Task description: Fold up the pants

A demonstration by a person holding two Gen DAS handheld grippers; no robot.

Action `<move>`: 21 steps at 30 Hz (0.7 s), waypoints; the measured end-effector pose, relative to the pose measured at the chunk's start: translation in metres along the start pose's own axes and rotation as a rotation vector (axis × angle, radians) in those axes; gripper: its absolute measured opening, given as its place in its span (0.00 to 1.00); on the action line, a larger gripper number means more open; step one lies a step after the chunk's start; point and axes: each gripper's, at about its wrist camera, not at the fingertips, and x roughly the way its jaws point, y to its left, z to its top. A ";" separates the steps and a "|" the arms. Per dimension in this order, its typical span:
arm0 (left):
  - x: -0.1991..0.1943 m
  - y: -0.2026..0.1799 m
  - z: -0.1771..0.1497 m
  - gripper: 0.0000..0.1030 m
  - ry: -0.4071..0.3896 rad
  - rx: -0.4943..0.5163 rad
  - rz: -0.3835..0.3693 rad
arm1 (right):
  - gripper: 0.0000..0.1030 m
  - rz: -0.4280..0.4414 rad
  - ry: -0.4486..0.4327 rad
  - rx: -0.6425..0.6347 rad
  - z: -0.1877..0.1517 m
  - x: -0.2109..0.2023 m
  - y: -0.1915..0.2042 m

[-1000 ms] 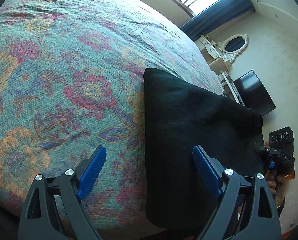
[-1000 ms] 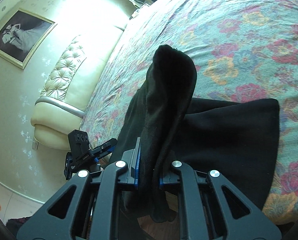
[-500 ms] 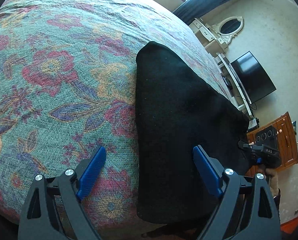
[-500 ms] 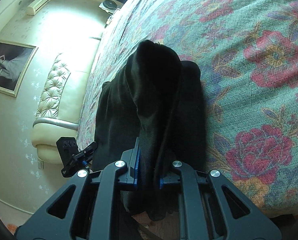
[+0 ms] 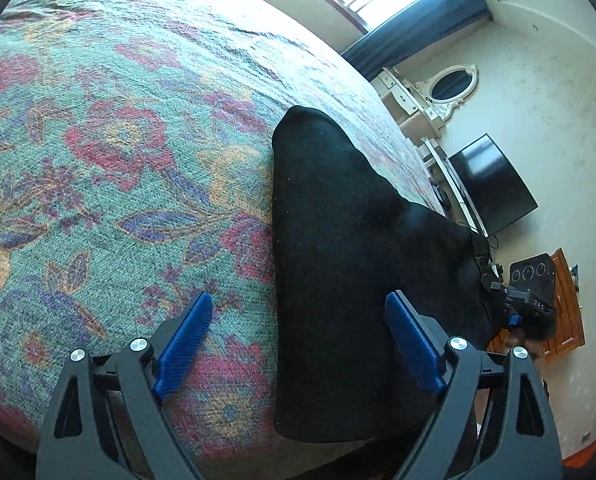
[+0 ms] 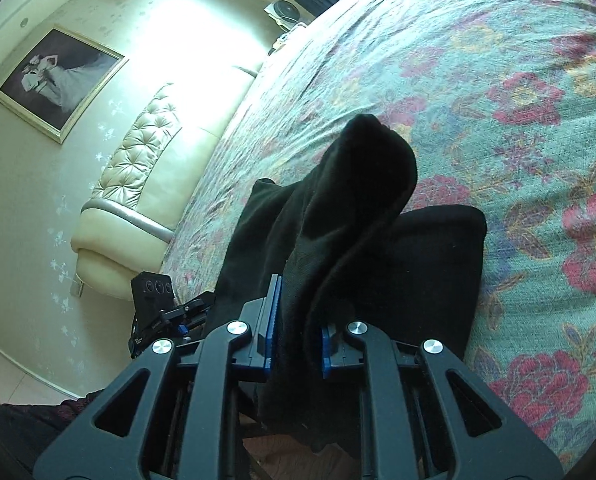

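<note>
Black pants are laid on the floral bed, one bunched end clamped in the right hand-held gripper. The left hand-held gripper is held wide and empty over the near edge of the pants, whose long axis is run away from it.

A teal woven bedspread with red and orange flowers is spread across the bed. A dark flat screen and an oval white-framed mirror are seen by the wall. A cream tufted leather headboard and a gold-framed monochrome picture are shown opposite.
</note>
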 end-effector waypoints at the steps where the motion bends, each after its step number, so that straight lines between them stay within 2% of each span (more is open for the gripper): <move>1: -0.001 0.001 -0.002 0.84 0.004 0.003 0.004 | 0.14 -0.065 0.015 0.018 0.001 0.000 -0.009; 2: 0.000 -0.001 -0.003 0.84 0.008 0.011 0.008 | 0.14 -0.135 0.035 0.042 0.000 0.001 -0.019; 3: -0.001 -0.001 -0.004 0.84 0.012 0.023 0.011 | 0.14 -0.146 0.039 0.058 -0.003 0.001 -0.029; 6: 0.003 -0.006 -0.007 0.85 0.024 0.068 0.036 | 0.17 -0.084 0.005 0.119 -0.011 -0.003 -0.044; 8: 0.004 -0.007 -0.007 0.85 0.016 0.058 0.030 | 0.21 -0.060 -0.004 0.133 -0.013 -0.005 -0.046; 9: 0.006 -0.007 -0.009 0.85 0.014 0.053 0.026 | 0.26 -0.055 0.002 0.136 -0.013 -0.006 -0.046; 11: 0.005 -0.006 -0.009 0.85 0.019 0.049 0.019 | 0.43 -0.023 0.011 0.154 -0.014 -0.009 -0.044; 12: 0.007 -0.006 -0.005 0.85 0.023 0.045 0.015 | 0.60 0.016 0.006 0.171 -0.016 -0.013 -0.045; 13: 0.008 -0.005 -0.004 0.85 0.025 0.041 0.010 | 0.68 0.052 -0.001 0.186 -0.018 -0.016 -0.044; 19: 0.006 -0.002 -0.003 0.85 0.026 0.037 0.005 | 0.69 0.103 0.036 0.213 -0.039 -0.027 -0.045; 21: 0.004 0.000 -0.003 0.85 0.028 0.035 0.002 | 0.66 0.122 0.036 0.229 -0.046 -0.030 -0.048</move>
